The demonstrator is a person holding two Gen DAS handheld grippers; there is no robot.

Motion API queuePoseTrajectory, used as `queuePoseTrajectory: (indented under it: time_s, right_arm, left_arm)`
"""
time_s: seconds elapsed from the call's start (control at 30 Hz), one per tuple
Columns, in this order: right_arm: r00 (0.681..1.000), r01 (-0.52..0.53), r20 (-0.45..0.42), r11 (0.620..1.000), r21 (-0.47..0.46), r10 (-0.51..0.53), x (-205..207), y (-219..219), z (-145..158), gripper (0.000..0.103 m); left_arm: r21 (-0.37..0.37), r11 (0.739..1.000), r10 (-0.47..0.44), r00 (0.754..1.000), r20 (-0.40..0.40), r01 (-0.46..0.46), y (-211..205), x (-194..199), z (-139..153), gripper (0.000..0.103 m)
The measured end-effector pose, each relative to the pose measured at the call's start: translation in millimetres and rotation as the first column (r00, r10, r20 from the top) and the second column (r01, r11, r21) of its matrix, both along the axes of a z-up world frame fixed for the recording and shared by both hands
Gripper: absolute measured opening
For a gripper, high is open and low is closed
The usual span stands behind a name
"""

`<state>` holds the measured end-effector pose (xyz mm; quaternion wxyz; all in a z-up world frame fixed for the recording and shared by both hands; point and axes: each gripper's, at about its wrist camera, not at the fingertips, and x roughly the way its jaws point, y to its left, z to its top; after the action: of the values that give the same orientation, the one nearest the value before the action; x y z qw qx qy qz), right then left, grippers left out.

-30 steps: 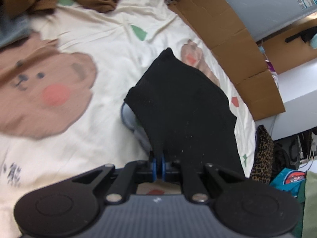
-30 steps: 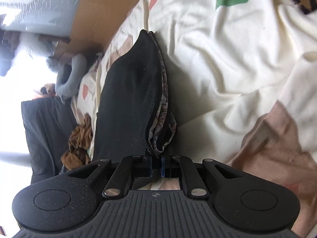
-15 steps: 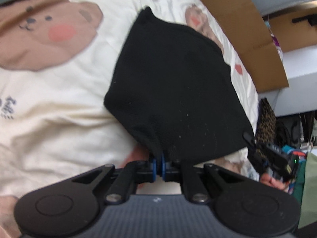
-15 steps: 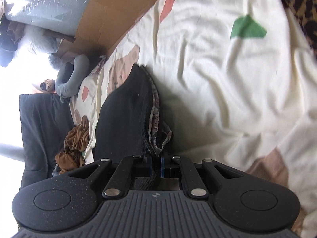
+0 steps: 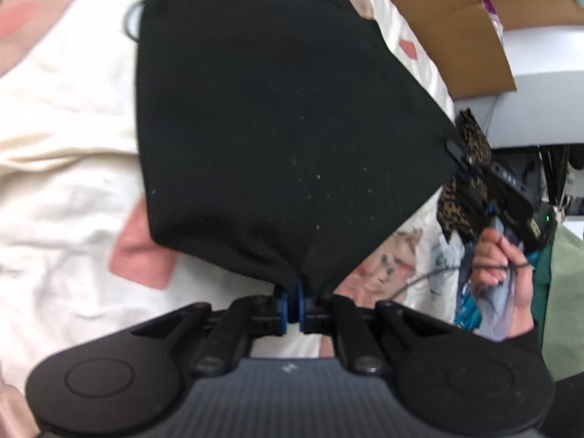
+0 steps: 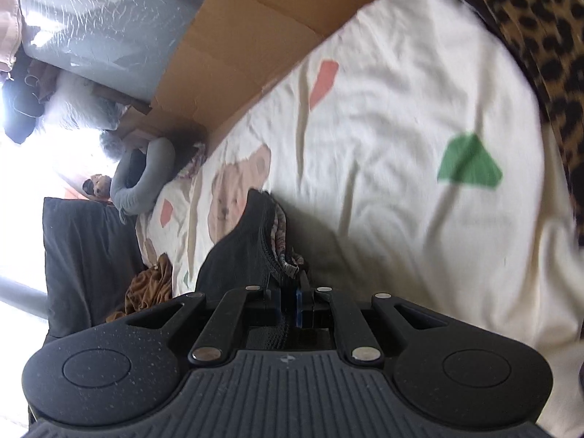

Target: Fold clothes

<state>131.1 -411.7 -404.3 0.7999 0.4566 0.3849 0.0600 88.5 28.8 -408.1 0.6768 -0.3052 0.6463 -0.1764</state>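
Observation:
A folded black garment [image 5: 277, 124] hangs stretched above the cream bear-print bedsheet [image 5: 62, 116]. My left gripper [image 5: 291, 297] is shut on its near corner. My right gripper [image 5: 454, 148] is shut on its right corner, held by a hand at the right edge of the left wrist view. In the right wrist view my right gripper [image 6: 290, 301] pinches the black garment [image 6: 241, 255] edge-on, with a patterned inner layer [image 6: 283, 244] showing beside it.
A cardboard sheet [image 6: 248, 47] lines the bed's far side. A leopard-print cloth [image 6: 540, 36] lies at the bed edge. A brown garment [image 6: 146, 288] and a grey neck pillow [image 6: 142, 179] lie at the bed's far end.
Both grippers have lifted and drawn the black garment nearer and spread it wider; it now fills the left wrist view, and the right gripper and hand have come into sight.

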Motion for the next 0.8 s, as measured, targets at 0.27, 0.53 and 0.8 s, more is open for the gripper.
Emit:
queuePoseTrajectory:
  time_s: [0.27,0.53,0.8]
  right_arm:
    - [1.0,0.018,0.022,1.0,0.001,-0.018,18,-11,6,0.006]
    - [0.999,0.038,0.033,0.999,-0.027,-0.037,27,-22,8,0.006]
    - [0.998,0.04,-0.036,0.995,-0.096,-0.044,15,-29,-7,0.025]
  left_arm:
    - [-0.043,0.997,-0.063,0.998,-0.03,0.062,-21,1,-2,0.005]
    - [-0.075,0.99,-0.123,0.991,-0.062,0.118,-47,-3,-22,0.005]
    - [0.007,0.958,-0.284,0.954,-0.093,0.286,-44,-15,-20,0.012]
